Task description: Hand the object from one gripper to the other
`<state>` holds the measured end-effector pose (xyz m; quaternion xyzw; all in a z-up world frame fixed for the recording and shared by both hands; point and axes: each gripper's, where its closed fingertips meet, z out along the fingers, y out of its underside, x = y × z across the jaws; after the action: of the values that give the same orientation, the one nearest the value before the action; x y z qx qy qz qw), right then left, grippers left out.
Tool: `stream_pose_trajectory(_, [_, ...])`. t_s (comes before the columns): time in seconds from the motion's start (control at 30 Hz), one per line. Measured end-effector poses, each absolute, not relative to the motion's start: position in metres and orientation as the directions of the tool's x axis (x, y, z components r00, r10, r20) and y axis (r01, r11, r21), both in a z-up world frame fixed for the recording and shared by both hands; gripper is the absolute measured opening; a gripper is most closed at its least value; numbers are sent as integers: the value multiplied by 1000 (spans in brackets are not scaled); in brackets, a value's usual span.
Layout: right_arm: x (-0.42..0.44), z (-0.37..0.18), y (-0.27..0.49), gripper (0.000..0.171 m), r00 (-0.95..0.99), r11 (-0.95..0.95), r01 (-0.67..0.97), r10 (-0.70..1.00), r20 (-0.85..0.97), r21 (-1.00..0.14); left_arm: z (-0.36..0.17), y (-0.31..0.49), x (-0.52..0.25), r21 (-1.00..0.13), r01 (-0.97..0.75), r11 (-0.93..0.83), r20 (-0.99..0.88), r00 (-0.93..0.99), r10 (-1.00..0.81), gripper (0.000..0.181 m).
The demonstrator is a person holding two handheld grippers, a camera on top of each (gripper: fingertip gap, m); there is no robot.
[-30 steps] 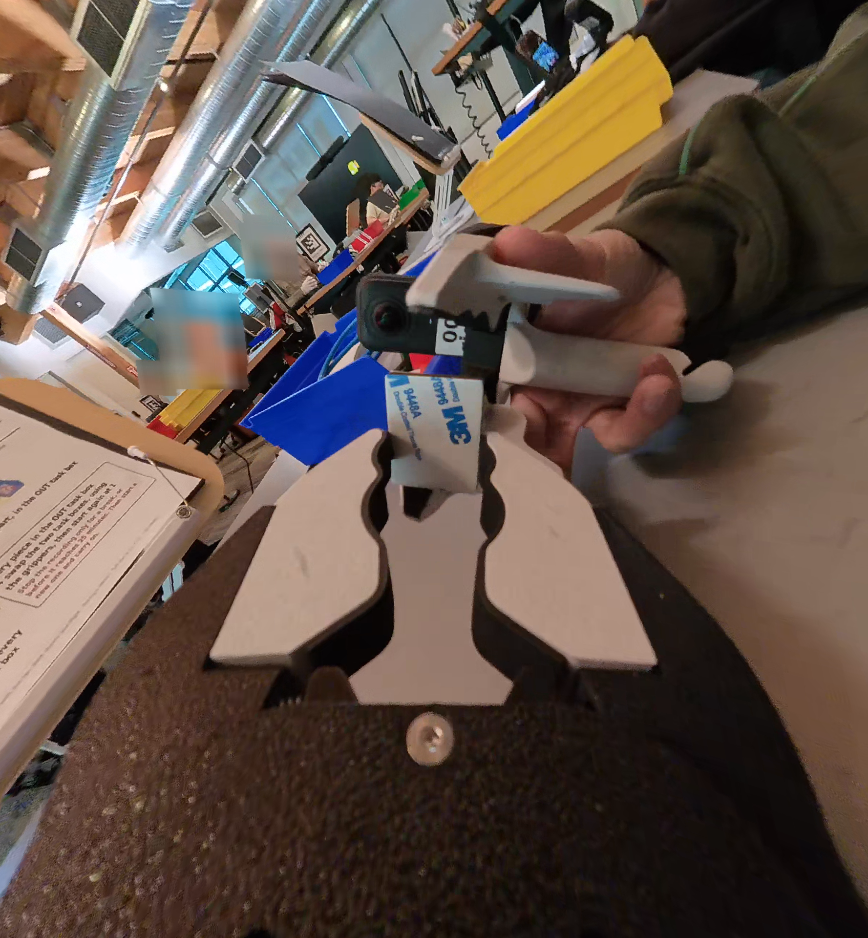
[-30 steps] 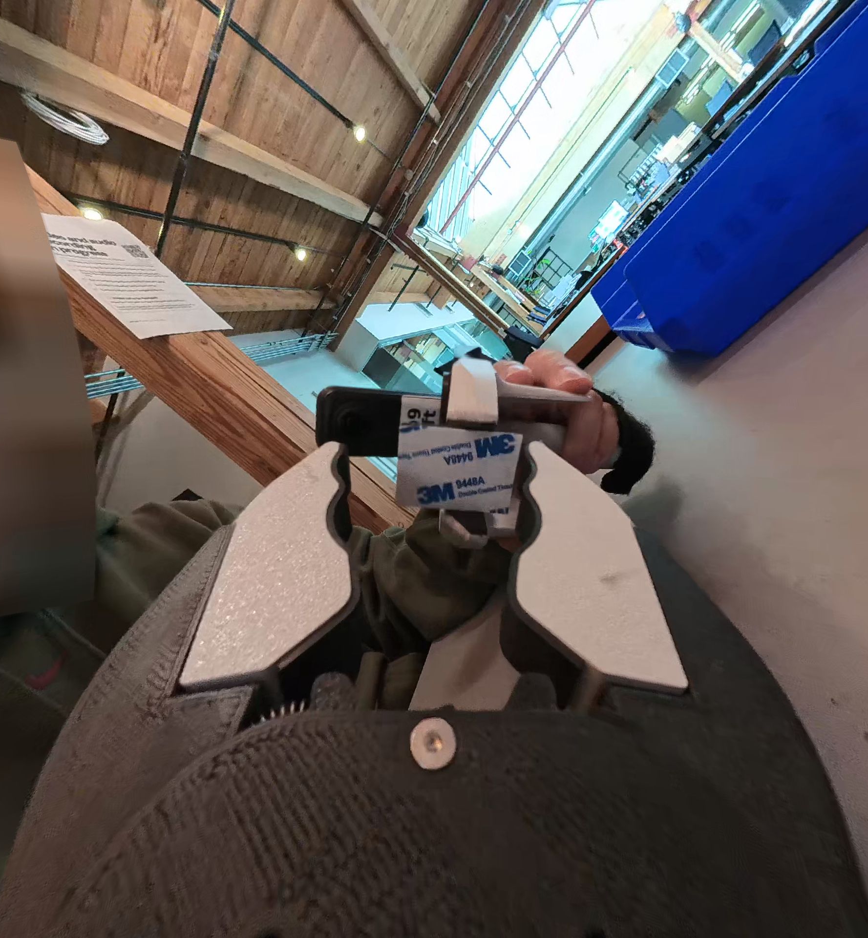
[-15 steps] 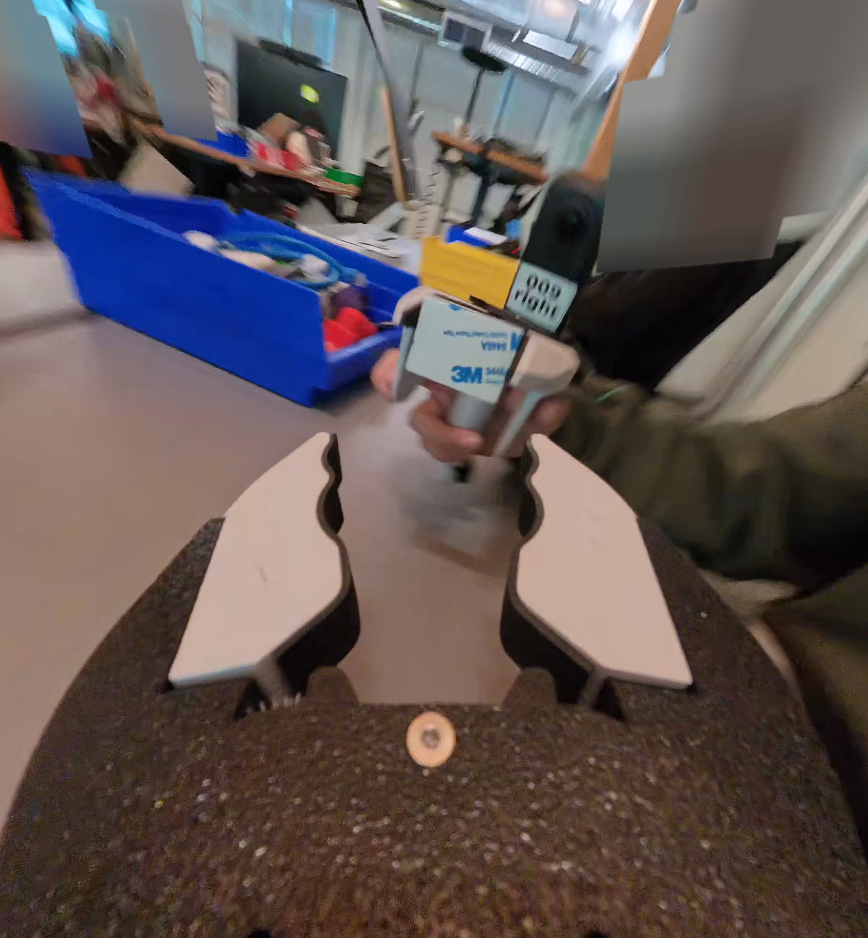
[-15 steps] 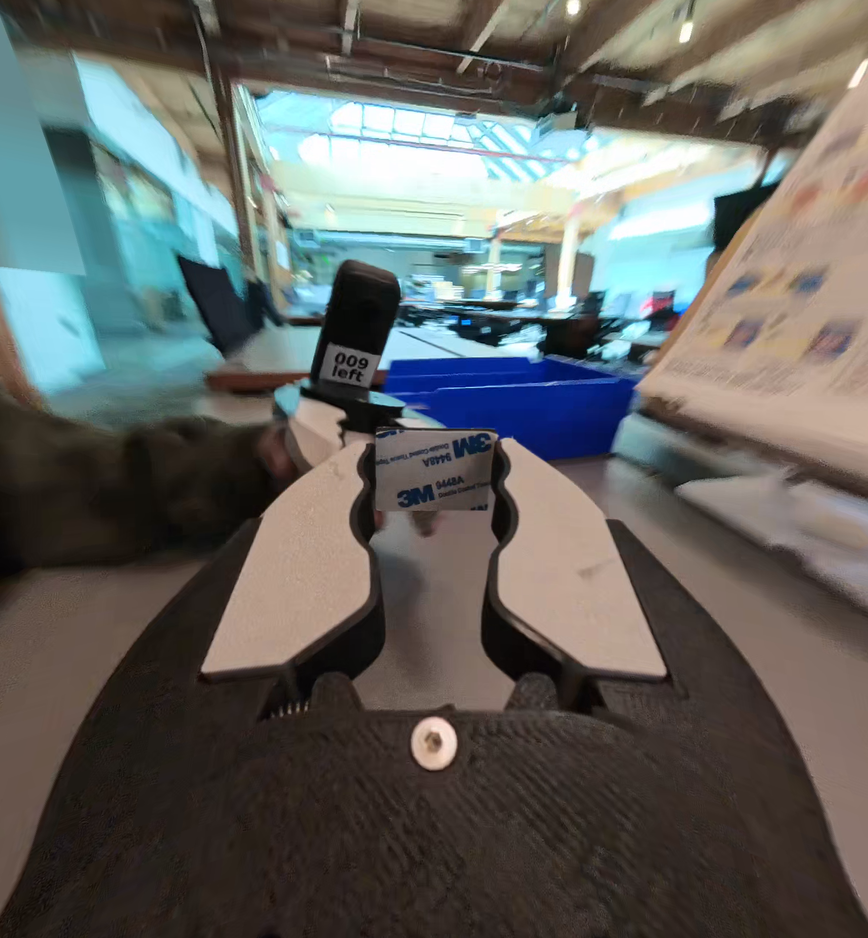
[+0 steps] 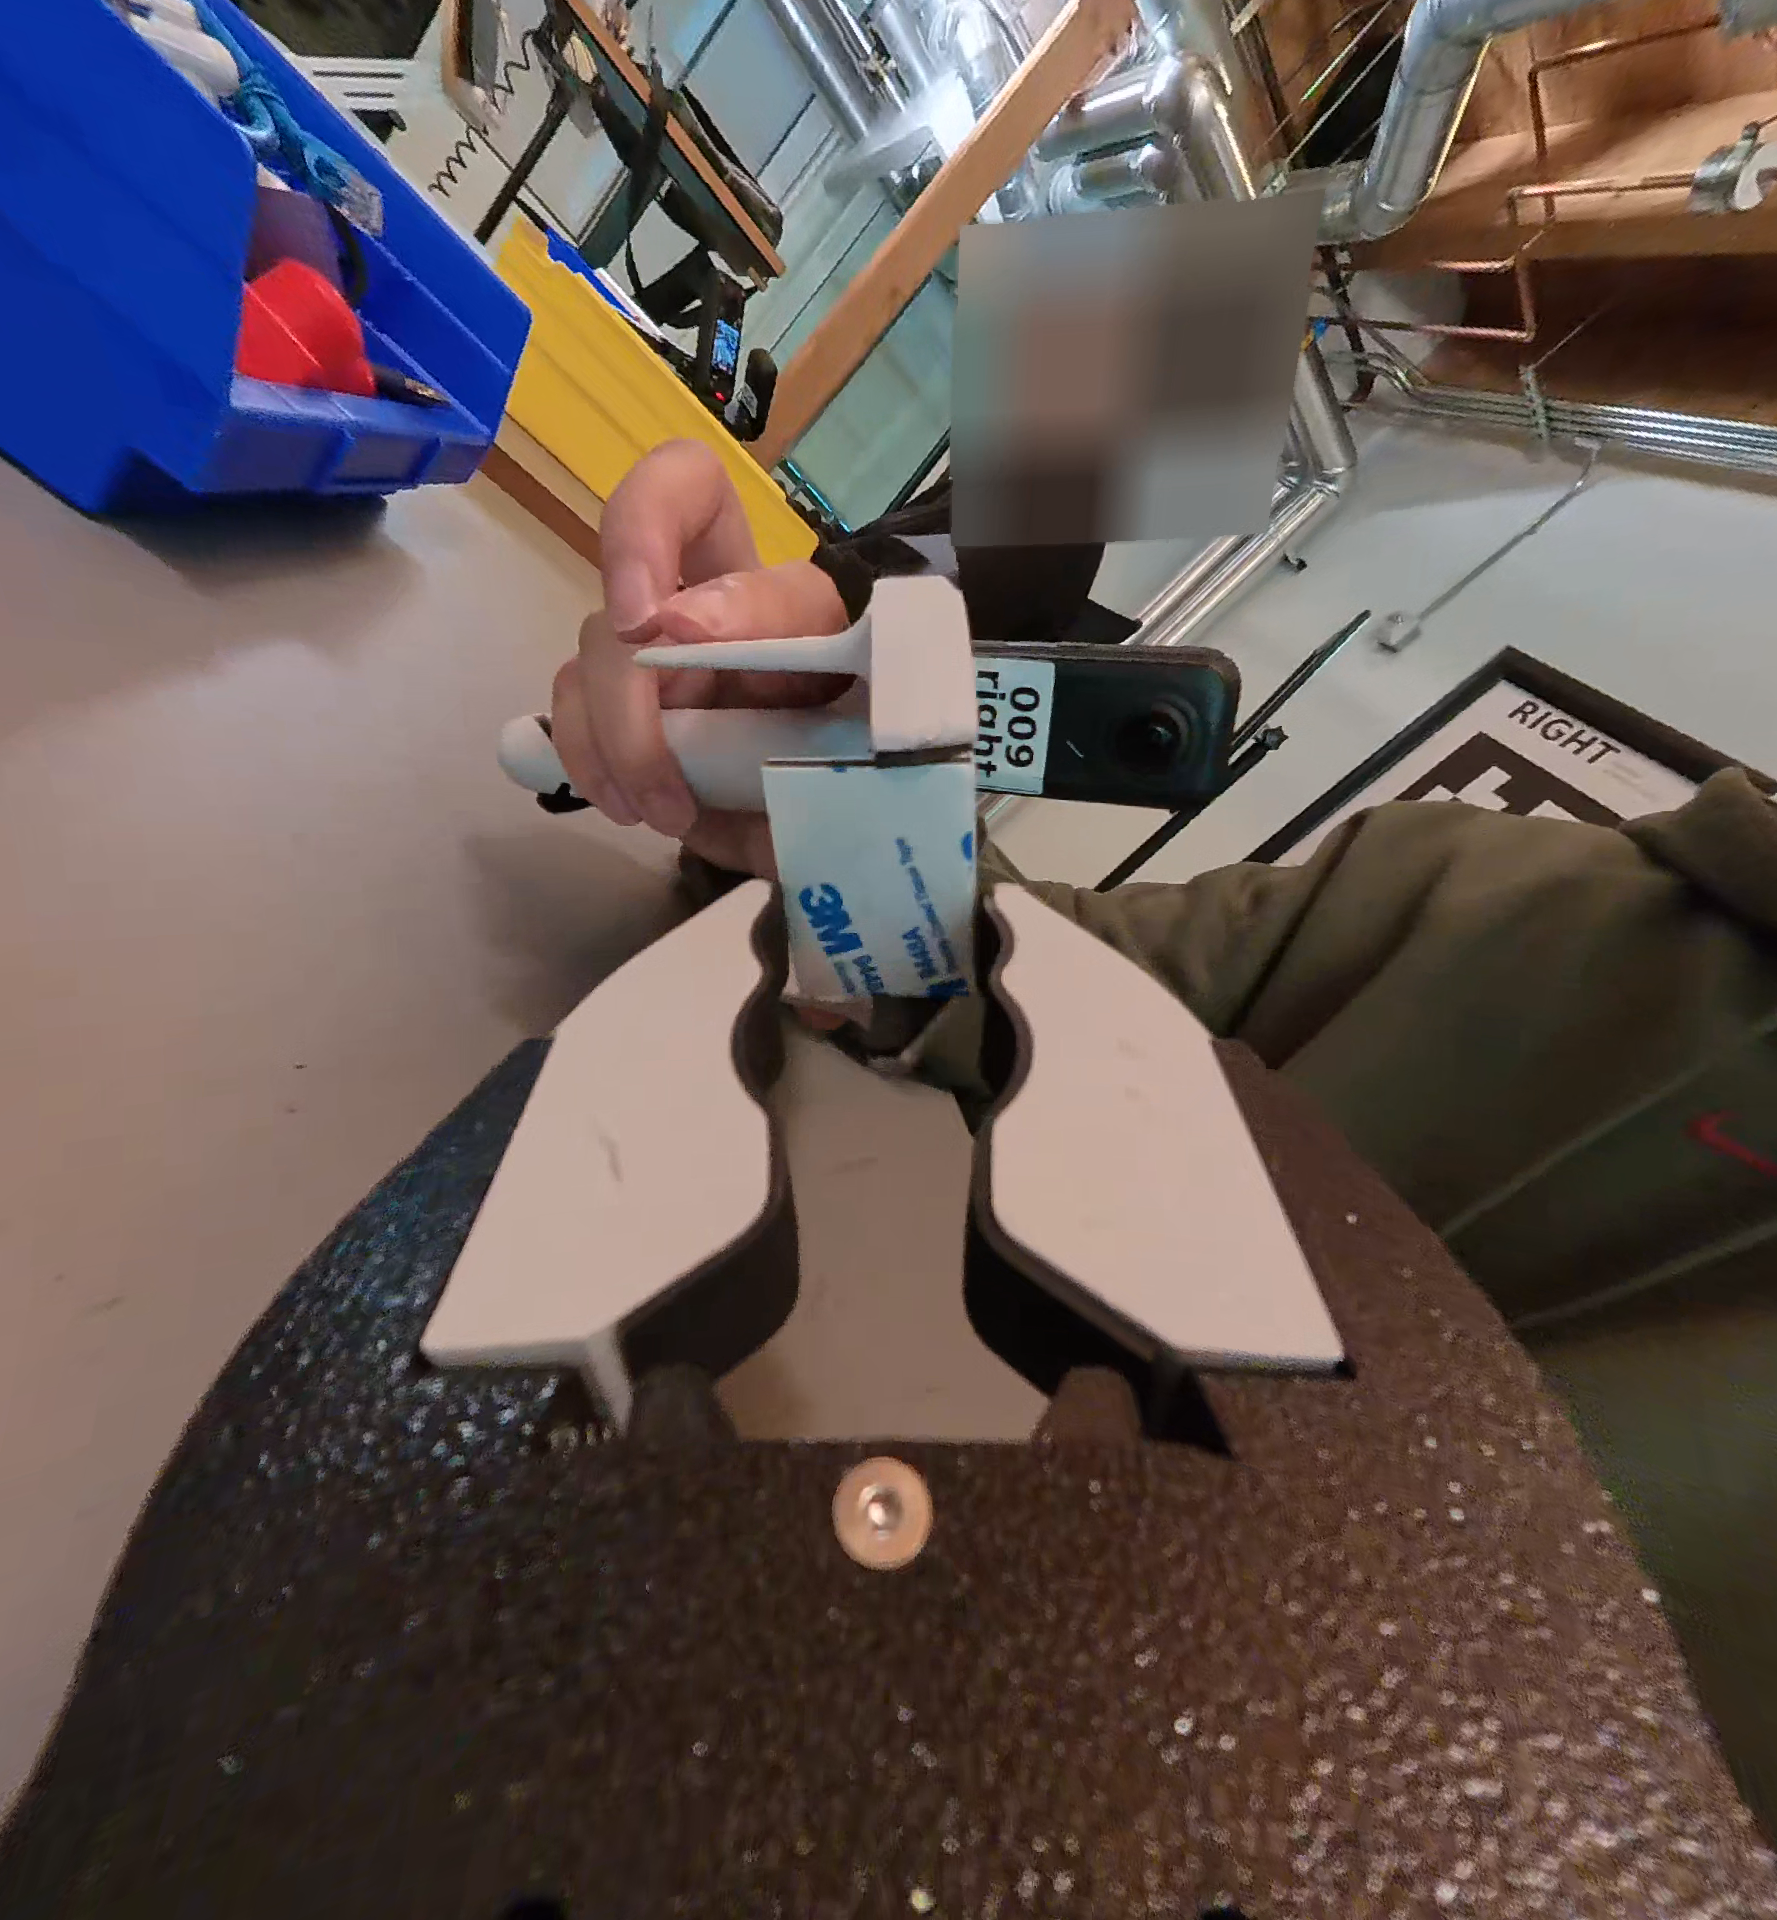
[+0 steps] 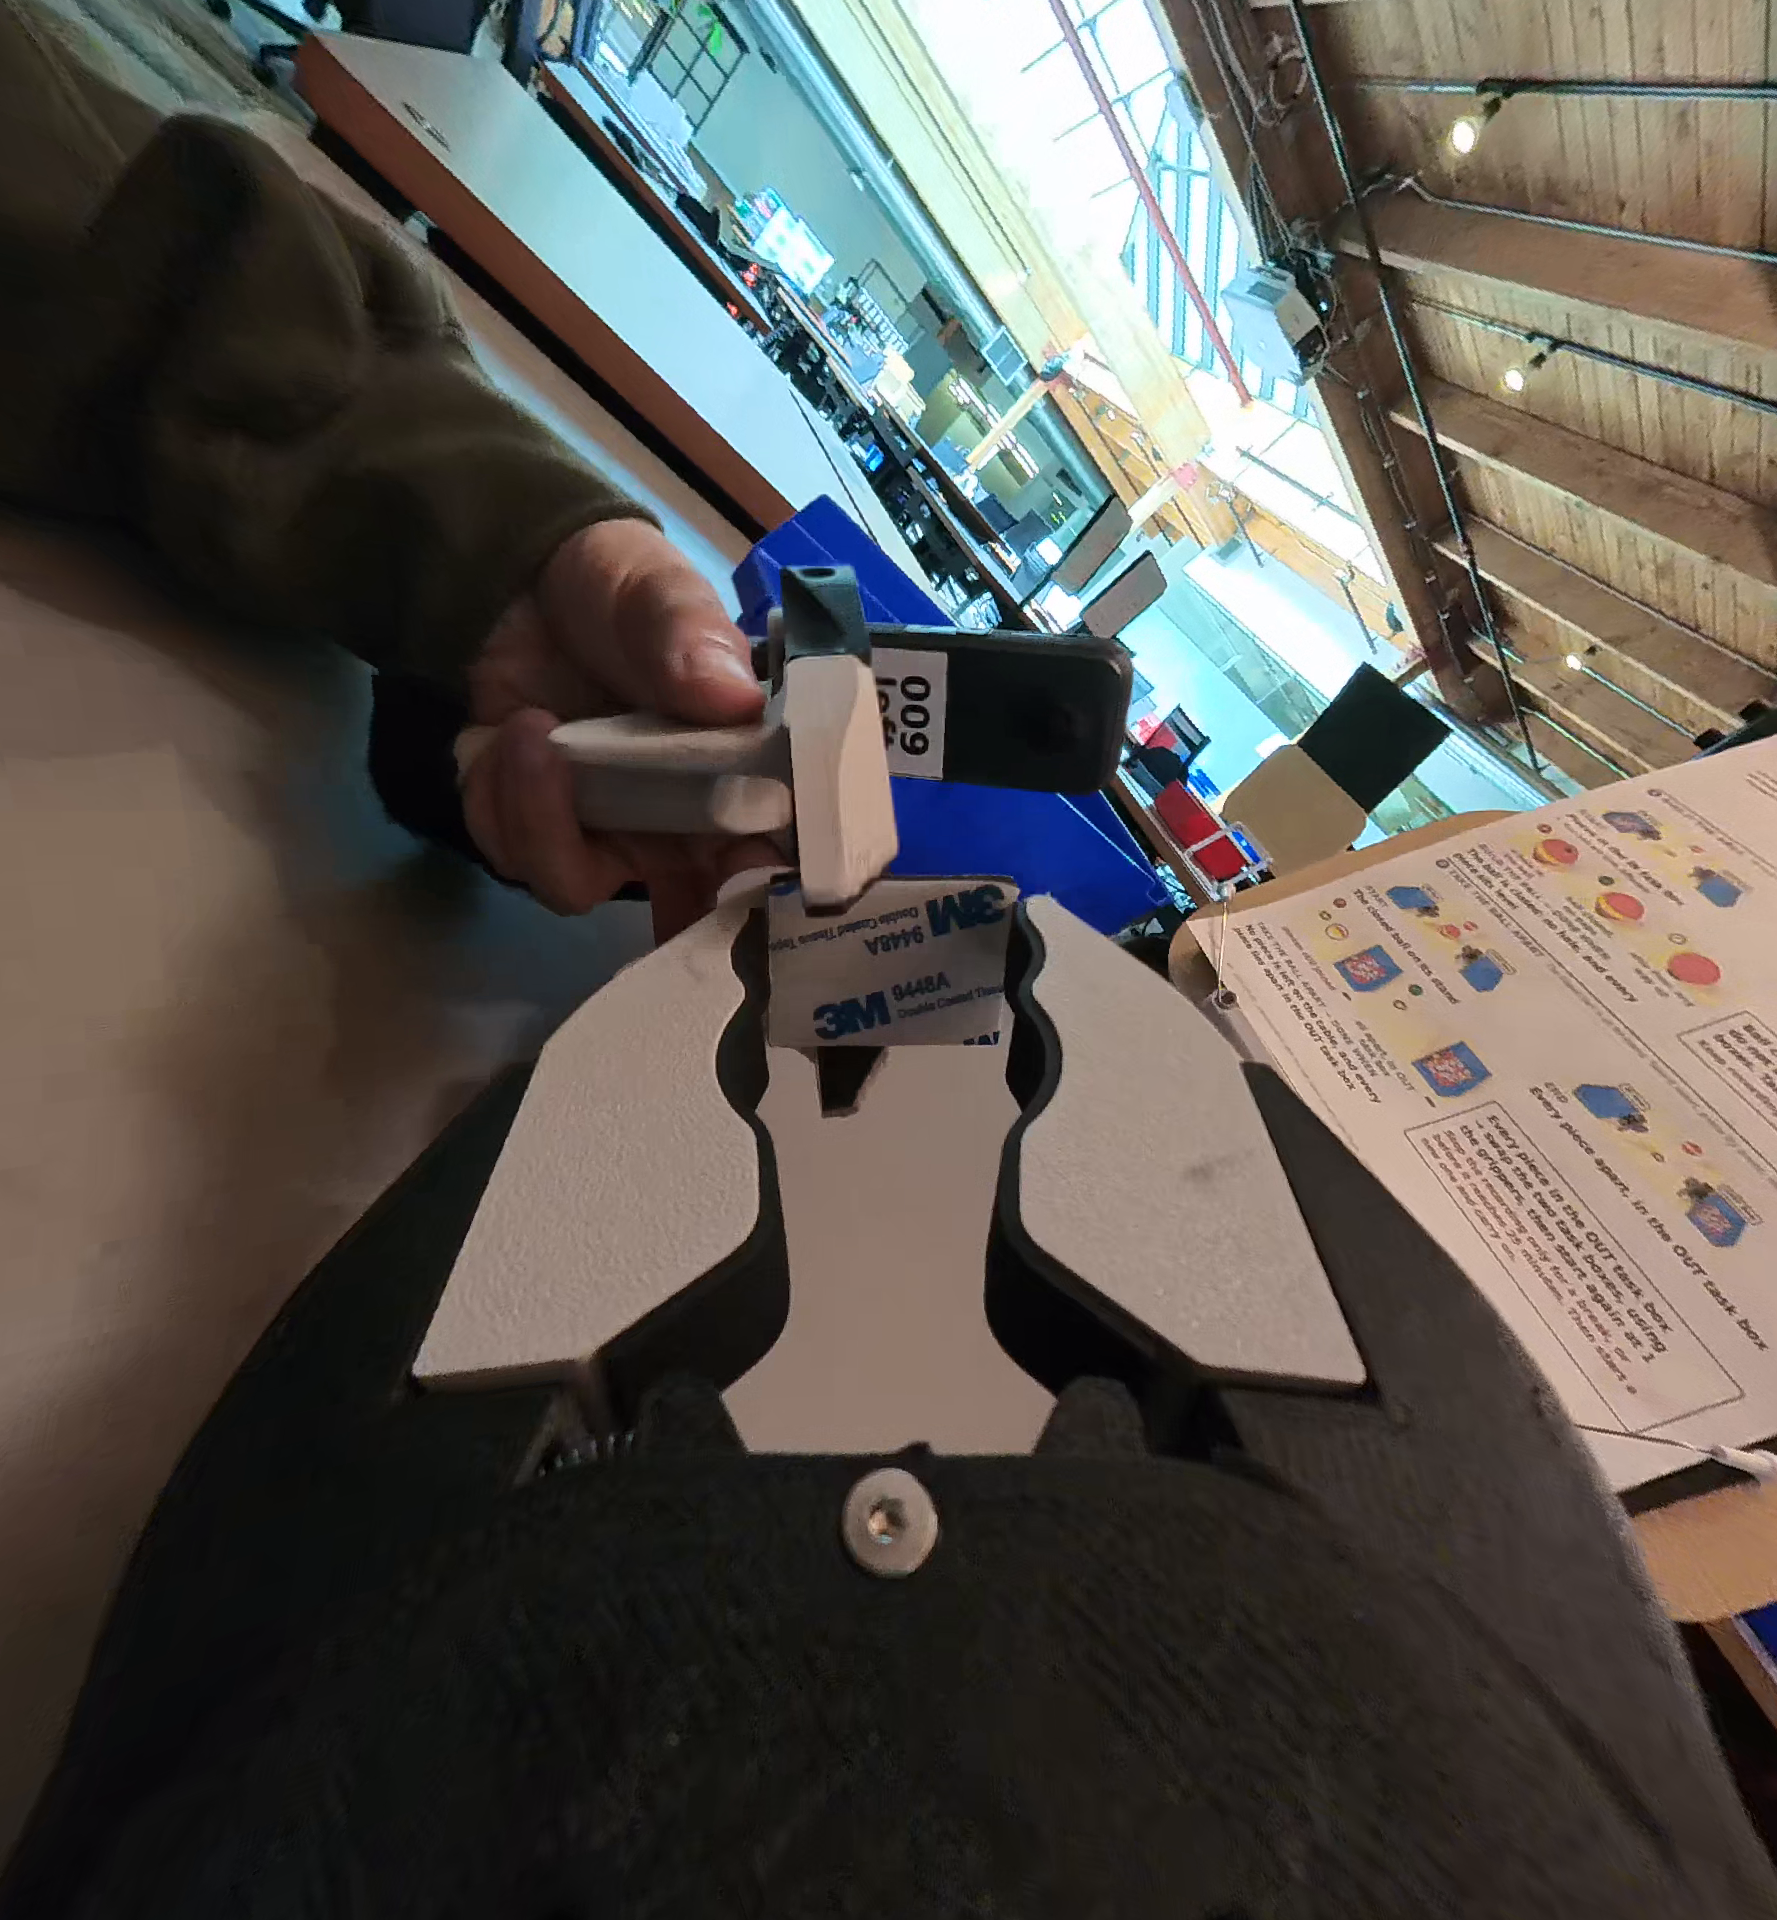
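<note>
— Status on the handover?

— Tape pad sits crosswise between my right gripper's fingertips, up above the grey table. Its side edges touch both tips. The jaws stand partly open, just the pad's width apart, and they grip it.

— And the left?

— My left gripper brackets the same pad on the other axis. It is partly open, tips just beside the pad's edges. I can't tell whether they press it.

— Surroundings?

— Blue bin is far left on the table. A printed instruction sheet is to the right.
</note>
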<state>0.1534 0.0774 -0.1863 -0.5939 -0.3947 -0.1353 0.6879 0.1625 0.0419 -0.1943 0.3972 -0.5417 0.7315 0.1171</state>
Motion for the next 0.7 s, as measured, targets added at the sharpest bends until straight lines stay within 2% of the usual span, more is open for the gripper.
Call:
stream_pose_trajectory(0.1, [156, -189, 79, 44, 661, 235, 659, 273, 699, -714, -197, 44, 165, -725, -574, -381, 684, -666, -297, 33])
stream_pose_trajectory(0.17, [160, -191, 79, 58, 710, 196, 609, 297, 638, -769, -199, 52, 172, -777, -506, -375, 628, -668, -399, 33])
stream_pose_trajectory(0.23, [171, -184, 81, 75, 822, 145, 455, 313, 476, -879, -206, 68, 184, -848, -421, -322, 528, -623, -576, 33])
stream_pose_trajectory(0.3, [182, -175, 83, 74, 909, 101, 240, 327, 260, -966, -213, 85, 193, -918, -334, -215, 376, -551, -745, 33])
stream_pose_trajectory(0.37, [192, -169, 85, 73, 943, 83, 59, 321, 83, -995, -217, 97, 199, -959, -275, -68, 200, -486, -851, 33])
stream_pose_trajectory(0.43, [199, -169, 88, 55, 953, 65, -62, 301, -40, -996, -220, 107, 204, -967, -242, 79, 24, -396, -918, 33])
stream_pose_trajectory(0.5, [198, -173, 90, 44, 946, 36, -125, 305, -108, -991, -218, 112, 208, -962, -208, 177, -103, -324, -941, 33])
stream_pose_trajectory(0.63, [196, -185, 98, 40, 947, -30, -185, 260, -186, -982, -216, 113, 212, -936, -179, 303, -256, -245, -935, 33])
stream_pose_trajectory(0.7, [195, -190, 100, 32, 947, -52, -195, 249, -202, -979, -216, 109, 213, -921, -165, 354, -311, -236, -921, 33])
